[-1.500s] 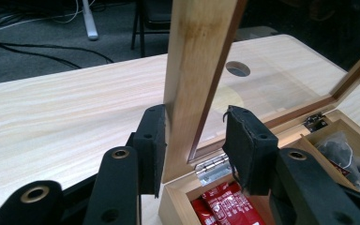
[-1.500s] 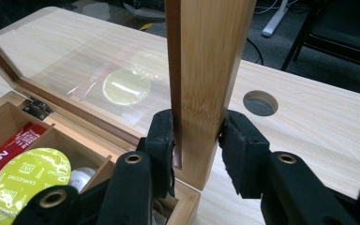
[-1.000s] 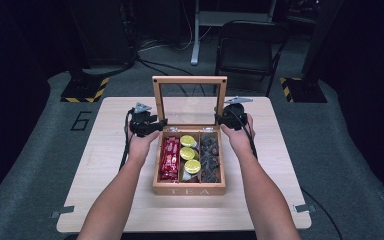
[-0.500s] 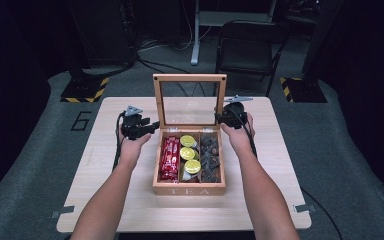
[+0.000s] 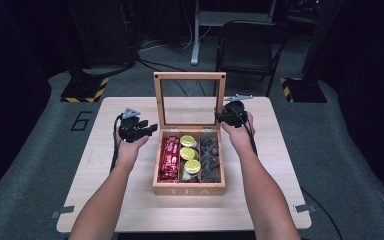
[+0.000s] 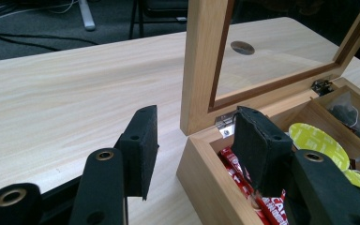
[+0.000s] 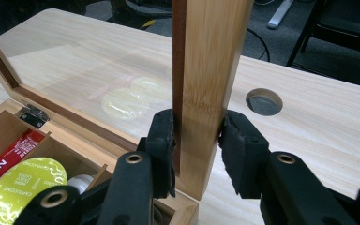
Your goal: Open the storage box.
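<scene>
A wooden tea box sits mid-table with its glass lid standing upright. Inside lie red packets, yellow-green capsules and dark tea bags. My right gripper is shut on the lid's right frame post, one pad on each face of it. My left gripper hovers just left of the box's back left corner, open, with nothing pressed between its pads. In the left gripper view its right jaw hangs over the red packets.
The light wooden table has a round cable hole behind the box. A black chair and cables stand on the floor beyond the far edge. Bare tabletop spreads left of the box.
My left gripper has drawn away from the lid's left post, moving left and a little toward me. The right gripper and the upright lid have stayed put.
</scene>
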Demonstrator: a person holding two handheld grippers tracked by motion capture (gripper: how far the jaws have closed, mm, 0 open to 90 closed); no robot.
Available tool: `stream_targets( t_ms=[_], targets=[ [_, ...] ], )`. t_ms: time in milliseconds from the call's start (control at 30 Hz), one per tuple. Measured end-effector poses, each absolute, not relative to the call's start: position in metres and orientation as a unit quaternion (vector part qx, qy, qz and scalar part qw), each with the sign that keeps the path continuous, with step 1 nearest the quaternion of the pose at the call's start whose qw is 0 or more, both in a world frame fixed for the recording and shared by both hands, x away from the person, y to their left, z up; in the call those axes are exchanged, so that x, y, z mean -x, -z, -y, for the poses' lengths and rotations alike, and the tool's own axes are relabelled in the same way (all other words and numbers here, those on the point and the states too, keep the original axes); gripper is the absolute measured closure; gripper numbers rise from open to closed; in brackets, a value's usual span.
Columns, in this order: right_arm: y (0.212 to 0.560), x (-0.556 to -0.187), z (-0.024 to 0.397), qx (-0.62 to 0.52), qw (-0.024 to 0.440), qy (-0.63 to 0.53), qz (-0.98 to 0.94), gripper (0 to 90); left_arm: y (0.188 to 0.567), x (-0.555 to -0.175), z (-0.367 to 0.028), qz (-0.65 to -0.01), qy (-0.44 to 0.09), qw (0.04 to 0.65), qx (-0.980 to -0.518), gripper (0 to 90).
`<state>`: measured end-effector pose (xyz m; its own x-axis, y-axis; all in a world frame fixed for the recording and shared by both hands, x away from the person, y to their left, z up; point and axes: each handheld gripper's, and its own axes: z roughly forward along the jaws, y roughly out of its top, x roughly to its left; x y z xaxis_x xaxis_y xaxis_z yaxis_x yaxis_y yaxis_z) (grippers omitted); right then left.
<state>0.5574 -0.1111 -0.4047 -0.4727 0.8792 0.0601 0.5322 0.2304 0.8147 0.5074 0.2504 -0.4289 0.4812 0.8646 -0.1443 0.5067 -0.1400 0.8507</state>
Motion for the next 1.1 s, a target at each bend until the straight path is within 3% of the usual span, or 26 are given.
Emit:
stream_targets(
  t_ms=[1100],
  targets=[
    [0.4089, -0.5648, 0.1086, -0.476, 0.218, -0.404, -0.749, 63.9, 0.4341, -0.5006, -0.2528, -0.471, -0.186, 0.459, -0.730, 50.6]
  ],
)
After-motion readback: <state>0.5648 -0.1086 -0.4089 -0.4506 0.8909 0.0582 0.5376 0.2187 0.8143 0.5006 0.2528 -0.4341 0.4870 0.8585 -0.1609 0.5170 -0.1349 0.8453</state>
